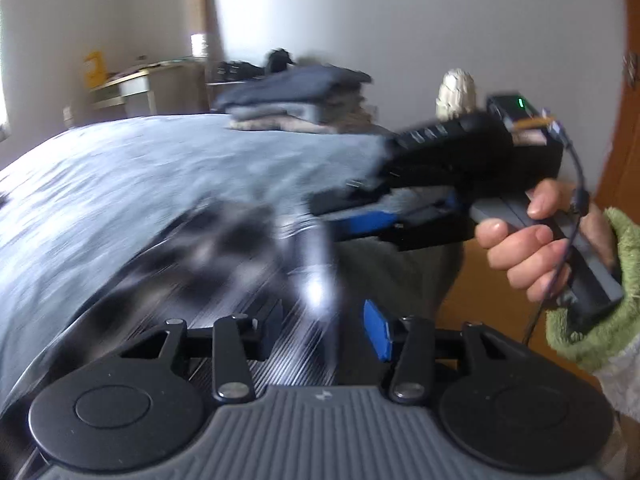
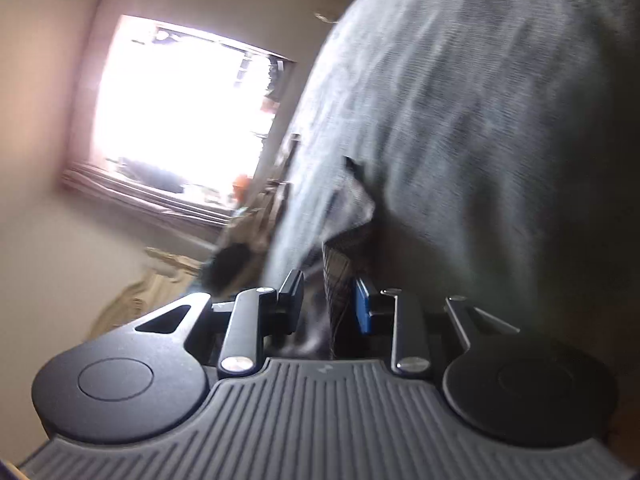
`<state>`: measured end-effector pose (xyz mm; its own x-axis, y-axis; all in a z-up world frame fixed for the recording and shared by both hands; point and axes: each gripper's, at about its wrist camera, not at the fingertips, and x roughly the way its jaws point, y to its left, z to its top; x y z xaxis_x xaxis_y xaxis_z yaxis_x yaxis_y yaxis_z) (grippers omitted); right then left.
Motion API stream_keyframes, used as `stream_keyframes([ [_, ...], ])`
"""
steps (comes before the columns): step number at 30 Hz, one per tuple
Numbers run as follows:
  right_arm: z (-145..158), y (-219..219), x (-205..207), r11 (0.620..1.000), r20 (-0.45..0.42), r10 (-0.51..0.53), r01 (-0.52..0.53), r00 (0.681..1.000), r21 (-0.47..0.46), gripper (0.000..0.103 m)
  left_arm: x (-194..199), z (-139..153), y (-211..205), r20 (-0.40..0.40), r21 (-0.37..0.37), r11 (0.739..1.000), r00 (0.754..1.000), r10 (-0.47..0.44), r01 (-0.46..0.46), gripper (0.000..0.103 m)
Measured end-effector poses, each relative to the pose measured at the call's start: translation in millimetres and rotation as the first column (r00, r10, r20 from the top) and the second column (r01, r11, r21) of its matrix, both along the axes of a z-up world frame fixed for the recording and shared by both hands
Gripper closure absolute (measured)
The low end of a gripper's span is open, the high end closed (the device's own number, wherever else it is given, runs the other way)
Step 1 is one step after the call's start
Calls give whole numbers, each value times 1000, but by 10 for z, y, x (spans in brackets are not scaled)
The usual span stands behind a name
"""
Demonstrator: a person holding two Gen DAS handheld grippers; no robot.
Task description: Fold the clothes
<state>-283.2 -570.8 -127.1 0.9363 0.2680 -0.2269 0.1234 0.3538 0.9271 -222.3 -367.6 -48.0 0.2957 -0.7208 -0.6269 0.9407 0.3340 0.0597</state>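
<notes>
Left wrist view shows a dark checked garment [image 1: 208,248], badly blurred, lying on the grey-blue bed cover [image 1: 120,168] in the lower middle of the frame, just ahead of the left gripper [image 1: 320,332]. Its fingers are spread, and I cannot tell whether any cloth is between them. At right, a hand [image 1: 532,240] in a green sleeve [image 1: 600,320] holds the right gripper [image 1: 328,210], which points left toward the garment.

Right wrist view has a strip of checked cloth [image 2: 340,280] running up between the right gripper's fingers [image 2: 290,296]. These stand part-way apart, and whether the pads actually pinch it I cannot tell.

The main risk, as I judge it, is the cloth slipping free of so loose a hold, so the fold would come out crooked. A swing could also knock the folded stack [image 1: 300,100] at the upper middle of the left view.

The garment's long axis seems to run from lower left to upper right there, though blur leaves this unsure.
</notes>
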Motion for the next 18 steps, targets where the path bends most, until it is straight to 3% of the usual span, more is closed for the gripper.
stream_keyframes([
  [3, 13, -22, 103, 999, 32, 34, -34, 999, 17, 76, 53, -88, -218, -13, 18, 1000, 1000, 26, -26, 64],
  [5, 14, -27, 180, 998, 51, 57, -59, 997, 31, 76, 150, -121, -239, -52, 9, 997, 996, 77, -77, 88],
  [6, 8, -26, 212, 997, 59, 67, -69, 996, 41, 76, 218, -140, -215, -77, 4, 995, 992, 101, -101, 90],
  [10, 35, -113, 248, 996, 110, 57, -64, 992, 62, 76, 506, -169, -17, -216, -34, 984, 962, 166, -177, 95],
  [13, 71, -228, 119, 997, 142, 13, -23, 990, 72, 76, 715, -185, 146, -349, -75, 973, 920, 179, -218, 95],
  [18, -74, -155, 17, 997, 45, 42, -44, 998, 62, 75, 966, -281, 305, -507, -116, 961, 847, 159, -250, 94],
])
